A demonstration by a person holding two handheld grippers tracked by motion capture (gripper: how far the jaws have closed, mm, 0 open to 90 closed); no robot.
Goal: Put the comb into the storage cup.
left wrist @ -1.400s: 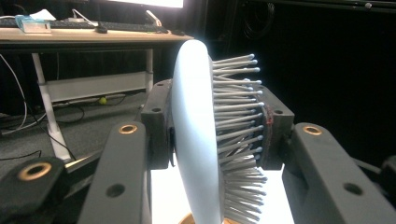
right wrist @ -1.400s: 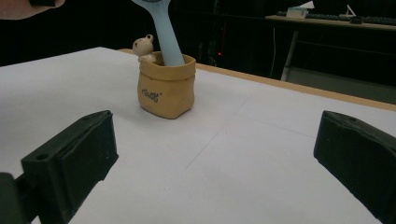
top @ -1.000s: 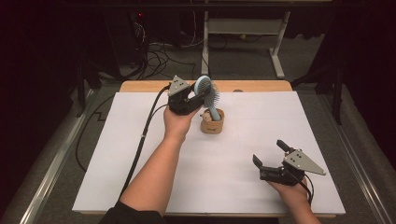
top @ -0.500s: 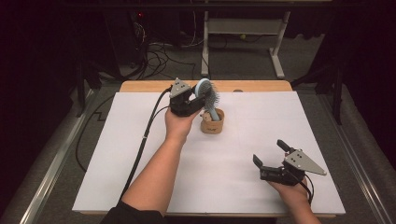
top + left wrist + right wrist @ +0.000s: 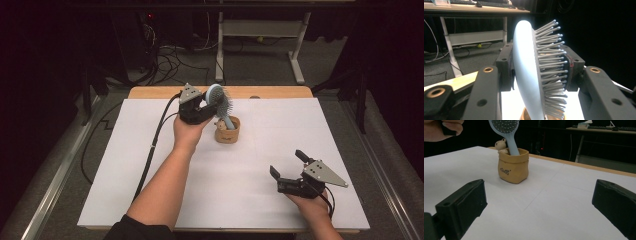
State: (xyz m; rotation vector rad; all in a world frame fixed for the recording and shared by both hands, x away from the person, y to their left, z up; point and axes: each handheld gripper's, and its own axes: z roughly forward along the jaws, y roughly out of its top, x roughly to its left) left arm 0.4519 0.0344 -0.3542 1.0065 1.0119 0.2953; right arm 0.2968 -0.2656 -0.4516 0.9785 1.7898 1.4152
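The pale blue hairbrush (image 5: 220,102) stands handle-down in the small tan pot (image 5: 227,131), its long axis near upright and leaning a little away from the pot toward the left gripper (image 5: 209,103), head uppermost. In the left gripper view its bristles (image 5: 551,65) point toward the right-hand jaw. The left gripper's jaws have just been opening slightly, yet one pad is against the brush's smooth back and the other against the bristle tips. A small bear figure (image 5: 501,146) sits on the pot's rim beside the handle. Well apart from the pot, nearer the person, the right gripper (image 5: 291,167) rests on the white table (image 5: 125,165) with its jaws spread wide on nothing.
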